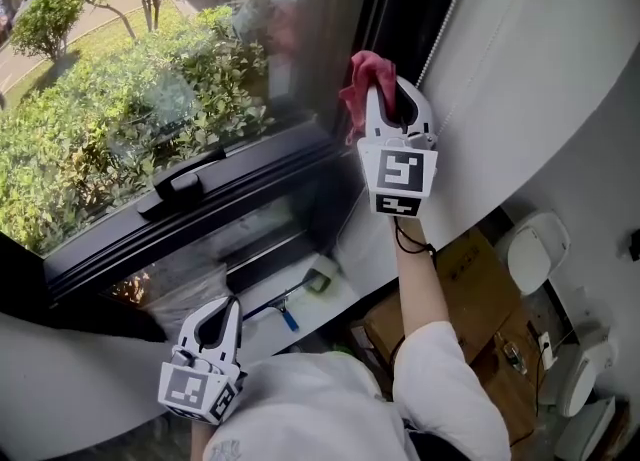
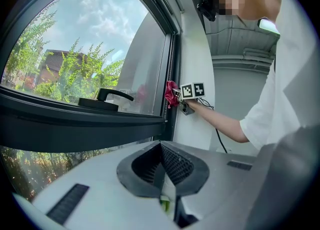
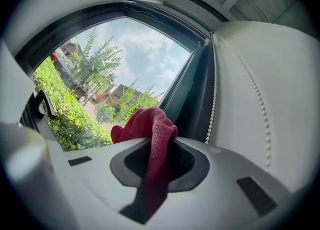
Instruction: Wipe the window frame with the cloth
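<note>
My right gripper (image 1: 378, 84) is raised against the dark upright window frame (image 1: 385, 9), shut on a red cloth (image 1: 362, 86). In the right gripper view the red cloth (image 3: 150, 134) bunches over the closed jaws, beside the dark frame (image 3: 187, 94). The left gripper view shows the cloth (image 2: 171, 93) pressed at the frame's right upright (image 2: 172, 69). My left gripper (image 1: 219, 323) hangs low near the sill, jaws shut and holding nothing; its tips (image 2: 161, 146) meet.
A black window handle (image 1: 180, 181) sits on the lower sash. A white roller blind (image 1: 520, 59) with a bead chain (image 3: 212, 109) hangs right of the frame. A small brush (image 1: 300, 294) lies on the sill; a cardboard box (image 1: 470, 279) and white appliances (image 1: 535, 249) stand below.
</note>
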`<act>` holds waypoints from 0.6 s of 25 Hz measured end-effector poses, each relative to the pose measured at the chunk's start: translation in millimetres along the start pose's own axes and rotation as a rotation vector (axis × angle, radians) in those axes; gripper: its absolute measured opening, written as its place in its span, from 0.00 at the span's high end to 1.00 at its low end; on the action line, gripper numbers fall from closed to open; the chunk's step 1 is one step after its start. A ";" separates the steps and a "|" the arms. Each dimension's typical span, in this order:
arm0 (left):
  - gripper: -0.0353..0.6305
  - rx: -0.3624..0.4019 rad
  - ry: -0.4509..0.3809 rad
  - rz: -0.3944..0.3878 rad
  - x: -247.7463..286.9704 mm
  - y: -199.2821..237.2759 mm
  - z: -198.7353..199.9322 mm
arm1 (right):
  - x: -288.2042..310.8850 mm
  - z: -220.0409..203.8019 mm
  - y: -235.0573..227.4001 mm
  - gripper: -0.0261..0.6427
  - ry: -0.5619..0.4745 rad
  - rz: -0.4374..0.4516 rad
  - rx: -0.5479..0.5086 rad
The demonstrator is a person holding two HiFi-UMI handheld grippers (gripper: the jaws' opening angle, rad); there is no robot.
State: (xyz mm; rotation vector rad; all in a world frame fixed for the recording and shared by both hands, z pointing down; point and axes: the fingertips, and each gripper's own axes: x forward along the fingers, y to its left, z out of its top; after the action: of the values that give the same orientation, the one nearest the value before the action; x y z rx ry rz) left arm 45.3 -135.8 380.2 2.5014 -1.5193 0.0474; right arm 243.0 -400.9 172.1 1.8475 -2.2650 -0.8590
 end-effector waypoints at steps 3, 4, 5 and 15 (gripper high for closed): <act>0.93 -0.001 -0.002 0.000 -0.5 -0.1 0.0 | -1.0 4.4 1.3 0.86 -0.010 -0.007 -0.015; 0.93 -0.002 -0.002 0.000 -0.7 -0.3 -0.5 | -1.2 3.3 1.9 0.86 -0.010 -0.005 -0.011; 0.93 -0.002 -0.002 0.000 -0.9 -0.7 -0.7 | -1.5 1.9 2.3 0.86 -0.009 -0.004 -0.009; 0.93 0.011 0.001 -0.006 -0.8 -4.1 -0.6 | -6.3 -15.4 11.6 0.86 0.012 0.004 0.002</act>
State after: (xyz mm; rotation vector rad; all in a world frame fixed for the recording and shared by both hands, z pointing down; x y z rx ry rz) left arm 48.6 -133.2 380.0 2.5137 -1.5152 0.0557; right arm 240.9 -399.3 192.2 1.8439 -2.2625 -0.8433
